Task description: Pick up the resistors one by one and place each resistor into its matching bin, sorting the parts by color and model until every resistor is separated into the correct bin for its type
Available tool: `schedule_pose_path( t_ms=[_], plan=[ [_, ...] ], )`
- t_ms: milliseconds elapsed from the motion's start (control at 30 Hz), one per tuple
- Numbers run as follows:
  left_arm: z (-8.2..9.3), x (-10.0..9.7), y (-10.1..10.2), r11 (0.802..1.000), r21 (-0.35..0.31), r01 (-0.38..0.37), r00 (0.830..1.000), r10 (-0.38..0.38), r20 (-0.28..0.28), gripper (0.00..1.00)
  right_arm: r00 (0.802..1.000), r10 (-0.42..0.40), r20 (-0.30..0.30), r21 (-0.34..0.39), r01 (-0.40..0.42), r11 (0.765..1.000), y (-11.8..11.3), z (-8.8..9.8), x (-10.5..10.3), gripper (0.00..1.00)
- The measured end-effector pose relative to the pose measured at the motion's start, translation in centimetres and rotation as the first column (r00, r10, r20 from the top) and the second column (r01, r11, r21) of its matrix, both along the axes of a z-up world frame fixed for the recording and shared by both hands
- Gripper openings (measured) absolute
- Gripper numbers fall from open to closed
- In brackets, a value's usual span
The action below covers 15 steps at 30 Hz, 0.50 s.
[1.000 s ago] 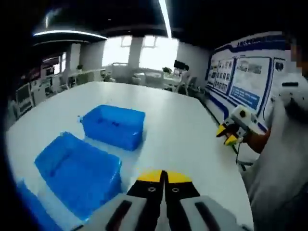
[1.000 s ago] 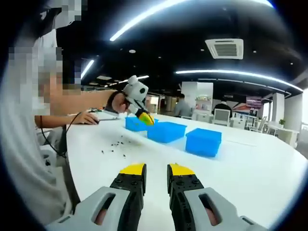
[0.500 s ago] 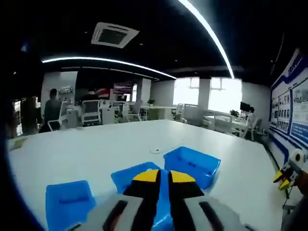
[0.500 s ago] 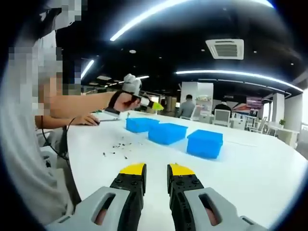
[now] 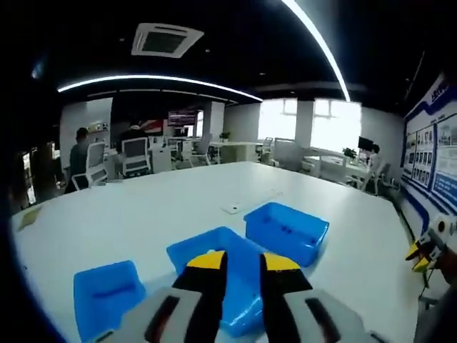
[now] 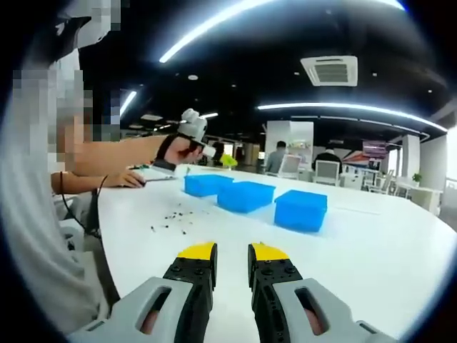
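**Above the bins, both grippers empty-jawed**

Above the white table (image 6: 371, 243), the left gripper (image 5: 239, 262) hung over the middle blue bin (image 5: 228, 282) of three, its yellow-tipped jaws a little apart with nothing between them; the near bin (image 5: 107, 296) lay to one side and the far bin (image 5: 285, 230) to the other, all in a row. In the right gripper view the right gripper (image 6: 232, 251) sat low over bare tabletop, jaws slightly parted and empty; the resistors (image 6: 173, 218) lay scattered as small dark specks on the table — well short of the bins, between the person's arm (image 6: 118, 153) and the right gripper; the left gripper was raised beyond them, above the row of bins.
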<state>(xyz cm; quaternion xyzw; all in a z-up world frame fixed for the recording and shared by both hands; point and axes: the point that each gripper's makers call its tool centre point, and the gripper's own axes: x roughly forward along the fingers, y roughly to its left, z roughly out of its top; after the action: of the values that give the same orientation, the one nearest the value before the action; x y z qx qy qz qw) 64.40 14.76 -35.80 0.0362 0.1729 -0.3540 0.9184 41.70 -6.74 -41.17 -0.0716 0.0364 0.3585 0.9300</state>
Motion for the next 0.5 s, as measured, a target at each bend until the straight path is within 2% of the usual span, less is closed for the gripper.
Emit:
schedule_pose_path(
  t_ms=[167, 233, 267, 300, 333, 400, 433, 467, 500],
  plan=[
    [-0.5, -1.1, 0.8, 0.997, 0.075, 0.025, 1.000, -0.026, 0.004, 0.21, 1.000, 0.007, -0.005, 0.001, -0.007, 1.000, 0.2, -0.2, 0.1, 0.20],
    [-1.3, -2.4, 0.5, 0.987, 0.125, 0.096, 0.995, -0.093, -0.026, 0.18, 1.000, 0.011, -0.006, 0.001, -0.011, 1.000, 0.3, -0.3, 0.2, 0.20],
    [-1.7, -3.2, 0.1, 0.975, 0.164, 0.149, 0.989, -0.145, -0.032, 0.18, 1.000, 0.013, -0.006, 0.001, -0.013, 1.000, 0.3, -0.3, 0.2, 0.20],
    [-2.1, -3.8, -0.2, 0.962, 0.198, 0.187, 0.982, -0.183, -0.042, 0.18, 1.000, 0.015, -0.007, 0.000, -0.015, 1.000, 0.4, -0.3, 0.2, 0.20],
    [-2.8, -4.9, -0.7, 0.935, 0.250, 0.250, 0.968, -0.241, -0.069, 0.18, 1.000, 0.017, -0.007, -0.002, -0.017, 1.000, 0.4, -0.3, 0.2, 0.20],
    [-4.7, -7.5, -1.6, 0.864, 0.328, 0.382, 0.924, -0.348, -0.159, 0.17, 1.000, 0.020, -0.007, -0.004, -0.020, 1.000, 0.5, -0.4, 0.3, 0.20],
    [-5.5, -8.1, -1.5, 0.842, 0.347, 0.413, 0.909, -0.360, -0.208, 0.17, 1.000, 0.021, -0.008, -0.004, -0.021, 1.000, 0.5, -0.4, 0.3, 0.20],
    [-6.1, -8.2, -1.6, 0.830, 0.368, 0.419, 0.906, -0.355, -0.231, 0.18, 1.000, 0.023, -0.008, -0.005, -0.023, 1.000, 0.6, -0.4, 0.3, 0.20],
    [-6.5, -8.6, -1.6, 0.803, 0.394, 0.447, 0.893, -0.375, -0.250, 0.18, 1.000, 0.025, -0.008, -0.005, -0.025, 1.000, 0.6, -0.4, 0.3, 0.20]
  ],
)
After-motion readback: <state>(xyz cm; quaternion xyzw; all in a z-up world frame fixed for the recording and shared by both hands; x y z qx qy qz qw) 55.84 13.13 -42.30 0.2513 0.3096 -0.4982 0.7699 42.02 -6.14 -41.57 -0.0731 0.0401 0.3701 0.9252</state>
